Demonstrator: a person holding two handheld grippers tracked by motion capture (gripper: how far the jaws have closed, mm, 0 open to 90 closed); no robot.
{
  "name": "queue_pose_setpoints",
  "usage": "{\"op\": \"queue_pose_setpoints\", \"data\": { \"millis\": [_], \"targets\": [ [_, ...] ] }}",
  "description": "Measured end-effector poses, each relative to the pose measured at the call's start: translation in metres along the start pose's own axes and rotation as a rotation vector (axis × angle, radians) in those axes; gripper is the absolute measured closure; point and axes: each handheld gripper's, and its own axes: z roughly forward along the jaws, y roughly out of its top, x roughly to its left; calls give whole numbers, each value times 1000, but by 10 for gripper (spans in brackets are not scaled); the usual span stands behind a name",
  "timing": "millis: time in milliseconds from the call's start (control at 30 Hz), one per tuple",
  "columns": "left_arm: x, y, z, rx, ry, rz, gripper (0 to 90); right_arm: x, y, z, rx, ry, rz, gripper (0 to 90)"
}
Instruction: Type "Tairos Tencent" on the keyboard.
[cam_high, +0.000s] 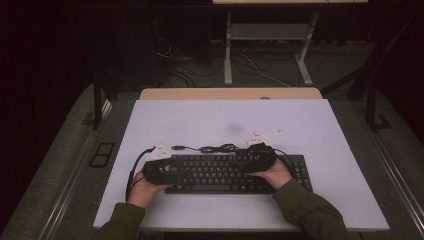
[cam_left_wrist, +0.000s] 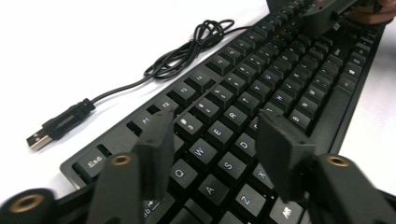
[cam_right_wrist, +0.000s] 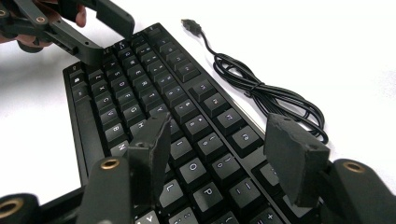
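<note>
Your black keyboard (cam_high: 235, 172) lies flat on the pale surface (cam_high: 320, 150), near its front edge, long side running across in front of you. From the high view you see both your hands over it: the left gripper (cam_high: 159, 170) above the keyboard's left end, the right gripper (cam_high: 260, 157) above its right half, each with a grey three-cornered plate on top. The same view shows the keyboard's thin cable (cam_high: 217, 148) bunched just behind the key rows.

Your left gripper view (cam_left_wrist: 212, 154) brings up what the high one cannot: matte, square keycaps with white legends, Q, W, A, S and Esc between and beside your blocky black jaws. Those jaws stand released, apart above the keys, with nothing pinched. It also shows the cable's flat metal USB plug (cam_left_wrist: 39, 139) lying loose on the surface, clear of the keyboard.

Your right gripper view (cam_right_wrist: 219, 149) looks along the other end: O, P and L keys under its jaws, likewise apart and gripping nothing. The coiled cable (cam_right_wrist: 261, 93) lies beside the keyboard's edge, glossy and round.
</note>
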Motion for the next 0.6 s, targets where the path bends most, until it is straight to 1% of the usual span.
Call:
{"op": "queue_pose_setpoints", "data": {
  "millis": [200,433,533,567,600],
  "targets": [
    [-1,1,0,14,-14,3,602,0,0,0,0,-3,0,401],
    [-4,0,4,49,-38,10,731,0,0,0,-1,0,-2,400],
    [-4,0,6,68,-49,23,786,0,0,0,-1,0,-1,400],
    [-5,0,7,70,-53,15,801,0,0,0,-2,2,0,400],
    [-5,0,8,80,-58,26,823,0,0,0,-2,1,0,400]
  ]
}}
